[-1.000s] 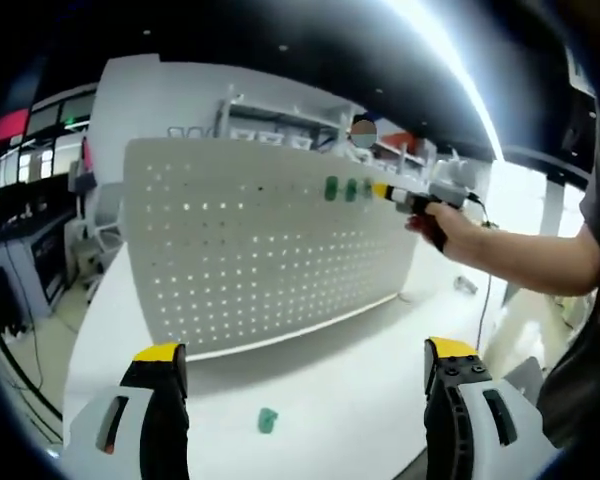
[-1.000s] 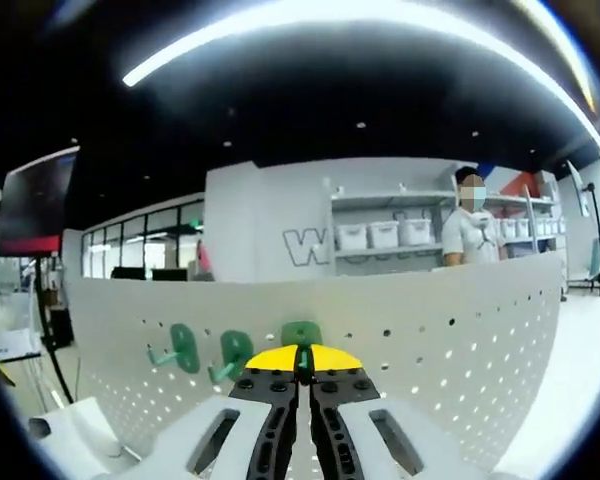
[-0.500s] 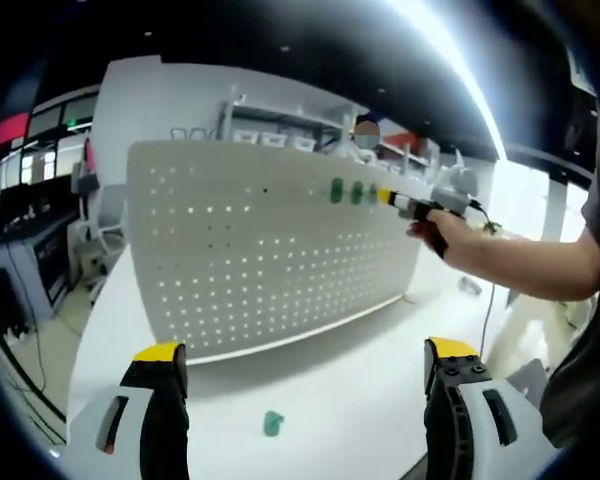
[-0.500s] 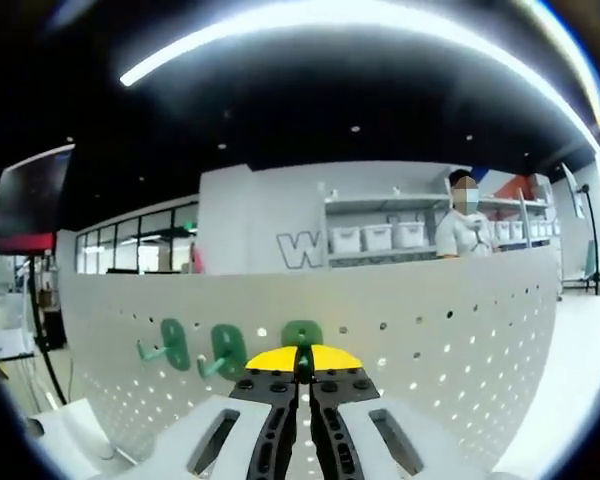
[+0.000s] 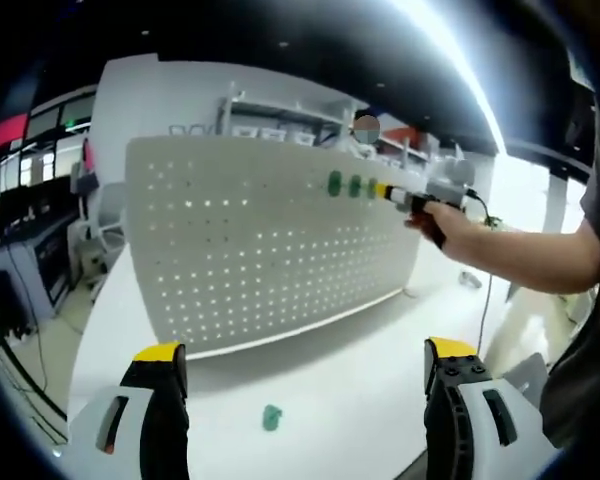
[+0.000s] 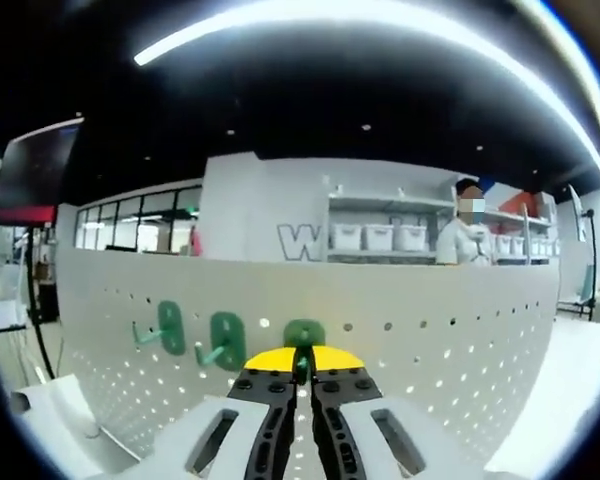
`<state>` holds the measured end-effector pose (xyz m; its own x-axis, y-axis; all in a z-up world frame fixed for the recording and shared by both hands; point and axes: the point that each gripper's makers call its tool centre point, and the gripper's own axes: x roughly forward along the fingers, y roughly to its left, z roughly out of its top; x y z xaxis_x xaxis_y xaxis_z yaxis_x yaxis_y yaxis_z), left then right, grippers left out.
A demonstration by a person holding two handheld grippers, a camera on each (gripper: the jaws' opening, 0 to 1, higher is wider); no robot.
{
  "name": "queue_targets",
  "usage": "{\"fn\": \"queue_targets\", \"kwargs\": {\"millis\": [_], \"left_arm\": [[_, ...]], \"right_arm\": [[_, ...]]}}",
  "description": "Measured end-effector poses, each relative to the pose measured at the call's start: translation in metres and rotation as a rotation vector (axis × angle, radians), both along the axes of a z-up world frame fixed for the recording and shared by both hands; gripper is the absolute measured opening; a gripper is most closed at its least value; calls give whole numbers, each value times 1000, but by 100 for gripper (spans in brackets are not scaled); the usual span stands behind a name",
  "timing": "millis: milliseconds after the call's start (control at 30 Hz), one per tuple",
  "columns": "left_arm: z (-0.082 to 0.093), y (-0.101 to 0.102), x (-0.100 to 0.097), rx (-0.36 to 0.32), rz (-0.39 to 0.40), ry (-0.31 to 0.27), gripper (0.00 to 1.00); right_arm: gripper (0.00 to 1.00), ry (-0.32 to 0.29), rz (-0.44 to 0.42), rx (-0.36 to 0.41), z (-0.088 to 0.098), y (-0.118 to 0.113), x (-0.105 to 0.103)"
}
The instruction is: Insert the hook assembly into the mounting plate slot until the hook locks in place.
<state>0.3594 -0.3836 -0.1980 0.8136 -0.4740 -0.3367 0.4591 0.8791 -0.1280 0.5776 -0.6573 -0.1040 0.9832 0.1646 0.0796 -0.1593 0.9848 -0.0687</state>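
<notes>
Left gripper view is showing a white table (image 5: 340, 385) carrying an upright white pegboard (image 5: 250, 240), with the left tongs (image 5: 305, 370) standing wide apart and holding nothing at the near edge. A loose green hook (image 5: 271, 417) is lying on the table between the two jaws. Far ahead and to the right, a hand (image 5: 450, 222) is pressing the right tongs (image 5: 388, 192) against the board's upper row, just beside two green hooks (image 5: 343, 185) already seated there.

Right gripper view is looking along the right tongs (image 6: 300, 362), which are pinching a third green hook (image 6: 303, 336) flat against the board; the two mounted hooks are sitting to their left. Behind the board, shelving with white bins (image 6: 380, 237) and a large letter "W" (image 6: 294, 241) on the wall are standing in a dim, strip-lit room.

Compared with a second ago, the scene is sitting slightly differently in both views, while the clamped hook is keeping its place at the board.
</notes>
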Motion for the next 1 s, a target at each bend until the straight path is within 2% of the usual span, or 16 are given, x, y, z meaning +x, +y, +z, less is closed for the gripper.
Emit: {"fn": "queue_targets", "kwargs": {"millis": [100,200,400,467,567,700,867,1000], "left_arm": [[-1,0,-1,0,-3,4,100],[-1,2,-2,4,-1,5,100],[-7,10,-6,12,14,20,100],[-16,14,-9,17,20,56,100],[-27,15,-13,30,16,95,100],[-34,13,-17,34,10,122,100],[-42,11,-23,38,-2,152,100],[-46,10,-26,39,-4,171,100]], "right_arm": [[7,16,13,43,0,1,-3],[15,8,1,48,5,-2,-5],[21,-1,9,70,13,-6,-13],[24,12,13,56,11,-7,-18],[30,39,43,84,8,-7,-26],[30,42,45,76,4,-14,-41],[32,75,82,86,-3,-14,-56],[36,131,126,54,-22,-4,-71]]}}
